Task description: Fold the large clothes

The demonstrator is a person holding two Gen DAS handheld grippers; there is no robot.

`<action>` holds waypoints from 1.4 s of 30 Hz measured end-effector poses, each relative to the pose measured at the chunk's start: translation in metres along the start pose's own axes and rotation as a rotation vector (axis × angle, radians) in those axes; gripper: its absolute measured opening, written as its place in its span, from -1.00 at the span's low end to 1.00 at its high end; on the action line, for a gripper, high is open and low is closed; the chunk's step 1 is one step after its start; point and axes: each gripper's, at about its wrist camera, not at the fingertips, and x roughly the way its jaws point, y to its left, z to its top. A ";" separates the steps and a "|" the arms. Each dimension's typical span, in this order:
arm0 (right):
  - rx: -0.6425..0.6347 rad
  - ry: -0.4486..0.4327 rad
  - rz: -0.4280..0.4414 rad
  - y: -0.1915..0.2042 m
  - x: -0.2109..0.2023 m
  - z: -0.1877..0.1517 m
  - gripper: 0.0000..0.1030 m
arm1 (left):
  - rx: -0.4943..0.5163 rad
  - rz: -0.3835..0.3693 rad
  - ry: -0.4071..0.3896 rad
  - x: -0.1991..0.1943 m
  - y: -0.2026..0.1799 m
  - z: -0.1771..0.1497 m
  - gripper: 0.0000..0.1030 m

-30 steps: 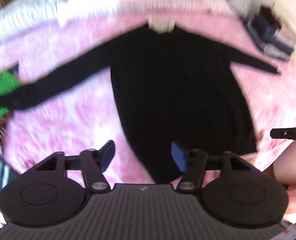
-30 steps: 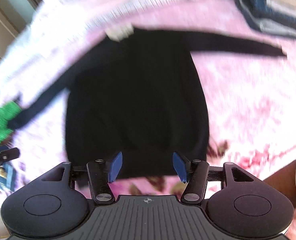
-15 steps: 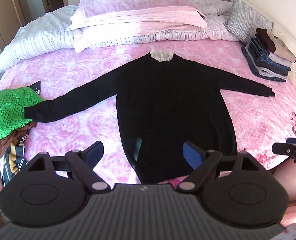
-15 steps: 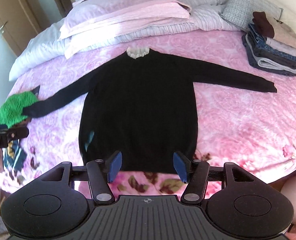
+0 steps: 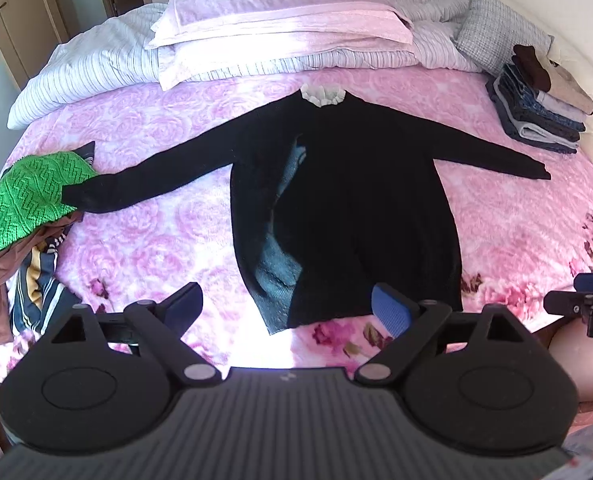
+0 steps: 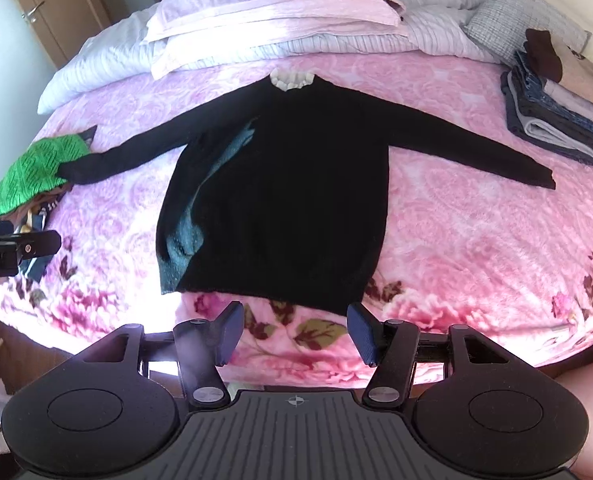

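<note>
A big black sweater (image 5: 360,200) lay flat on the pink flowery blanket (image 5: 156,240) of the bed, with its 2 long sleeves spread out to the sides. It had a little white frilly collar (image 5: 322,95) at the top, pointing toward the pillows (image 5: 280,24). The bottom edge of the sweater was near the front edge of the bed. One sleeve end touched a green knitted top (image 5: 28,196) that sat on a messy pile of clothes (image 5: 24,272) at the side of the bed. The other sleeve reached toward a neat stack of folded clothes (image 5: 540,108), but did not touch it. A gray cushion (image 5: 500,36) leaned behind that stack. A patch of light made part of the sweater look blue-gray. The left gripper (image 5: 286,308) hung above the bottom of the sweater. Its jaws had just been opening and stood wide apart, with nothing pinched between them. The right gripper (image 6: 294,330) hung over the front edge of the bed, just past the sweater's bottom edge. Its jaws were apart too, and they held nothing. Each gripper could be seen at the side of the other one's view. A brown door (image 6: 36,12) stood in the far corner of the room.
</note>
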 end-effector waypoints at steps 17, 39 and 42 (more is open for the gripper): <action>0.003 0.017 0.037 -0.013 0.007 0.001 0.05 | 0.015 0.012 0.008 -0.001 -0.026 -0.002 0.76; 0.201 -0.011 -0.069 0.024 0.076 0.104 0.06 | -0.090 -0.034 -0.013 0.083 0.122 0.090 0.82; 0.235 -0.010 -0.092 0.026 0.093 0.120 0.06 | -0.131 -0.016 -0.012 0.109 0.162 0.097 0.82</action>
